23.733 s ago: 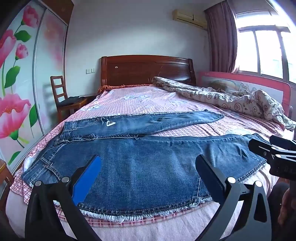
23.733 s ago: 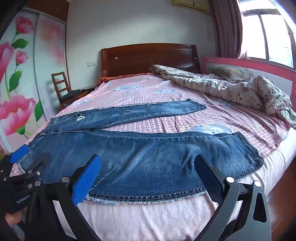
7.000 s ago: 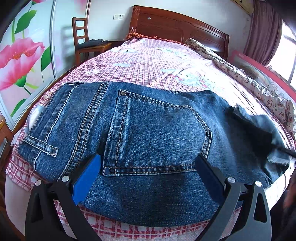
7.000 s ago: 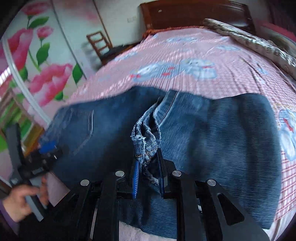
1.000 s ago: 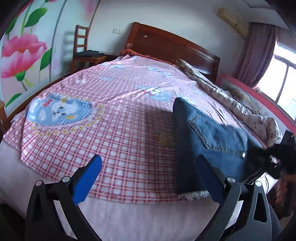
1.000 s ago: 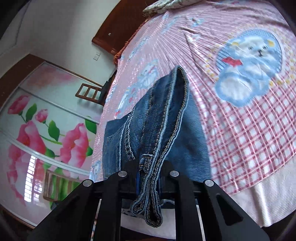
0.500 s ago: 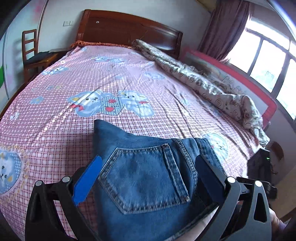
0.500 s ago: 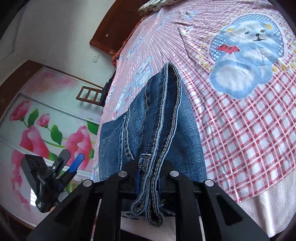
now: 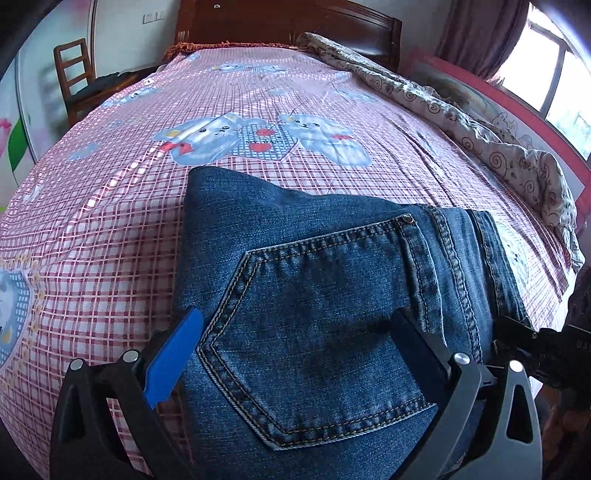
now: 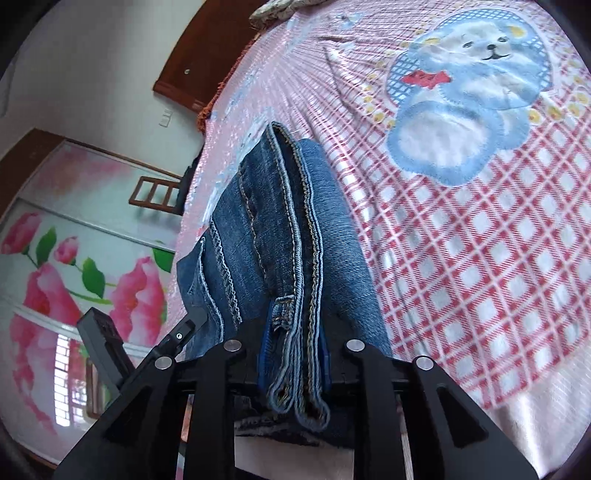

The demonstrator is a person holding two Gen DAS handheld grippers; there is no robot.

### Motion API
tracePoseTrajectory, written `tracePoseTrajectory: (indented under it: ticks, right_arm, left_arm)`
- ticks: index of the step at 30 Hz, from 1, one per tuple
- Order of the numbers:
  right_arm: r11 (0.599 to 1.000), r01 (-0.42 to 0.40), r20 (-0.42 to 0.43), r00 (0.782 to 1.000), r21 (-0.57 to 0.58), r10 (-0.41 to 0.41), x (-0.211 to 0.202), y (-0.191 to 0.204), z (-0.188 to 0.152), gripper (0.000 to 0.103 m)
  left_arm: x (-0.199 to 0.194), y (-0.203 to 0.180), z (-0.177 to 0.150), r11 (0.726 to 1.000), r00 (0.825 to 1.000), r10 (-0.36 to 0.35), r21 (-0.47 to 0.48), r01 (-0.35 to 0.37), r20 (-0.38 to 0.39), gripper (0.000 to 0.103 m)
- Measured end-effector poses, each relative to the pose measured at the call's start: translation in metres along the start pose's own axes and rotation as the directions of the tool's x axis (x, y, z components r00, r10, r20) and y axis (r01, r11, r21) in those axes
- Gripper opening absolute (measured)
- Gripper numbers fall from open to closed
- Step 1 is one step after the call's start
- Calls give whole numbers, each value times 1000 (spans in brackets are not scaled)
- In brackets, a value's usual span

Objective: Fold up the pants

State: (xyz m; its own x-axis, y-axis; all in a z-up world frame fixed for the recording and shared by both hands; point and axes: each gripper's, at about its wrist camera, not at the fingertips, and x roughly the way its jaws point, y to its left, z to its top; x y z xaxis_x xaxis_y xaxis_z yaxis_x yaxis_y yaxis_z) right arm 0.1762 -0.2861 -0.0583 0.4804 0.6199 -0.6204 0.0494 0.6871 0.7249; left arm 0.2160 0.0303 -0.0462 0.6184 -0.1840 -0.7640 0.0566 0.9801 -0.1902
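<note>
Right tongs [image 10: 293, 363], just loosening, straddle the folded blue denim pants' [image 9: 314, 295] waistband at lower centre; left tongs [image 9: 295, 354] gape wide, empty. Releasing carelessly could spring the fold.

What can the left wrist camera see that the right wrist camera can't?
Only the left wrist view shows the jeans' back pocket, the rumpled quilt along the far side, and the window. Only the right wrist view shows the waistband between the right gripper's jaws, which have just been opening, and the flower-painted wardrobe door. Both show the folded jeans on the pink checked sheet, the chair, the headboard, and the left gripper standing open.
</note>
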Motion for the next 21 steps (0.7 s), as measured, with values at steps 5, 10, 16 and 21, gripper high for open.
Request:
tracePoseTrajectory:
  ticks: [5, 10, 16, 21]
  right_arm:
    - [981, 194, 169, 966, 27, -196, -56, 15, 3, 24]
    - [995, 38, 143, 989, -95, -24, -36, 64, 35, 24]
    - [995, -42, -30, 999, -95, 40, 68, 91, 59, 24]
    - [999, -4, -31, 1000, -32, 3, 90, 69, 66, 10]
  left_arm:
    - [3, 1, 2, 1000, 1000, 3, 10, -3, 6, 101]
    - [4, 1, 2, 1000, 1000, 8, 12, -8, 9, 101]
    - [4, 3, 2, 1000, 1000, -3, 7, 3, 8, 101]
    - [7, 4, 3, 1000, 1000, 2, -2, -2, 8, 101]
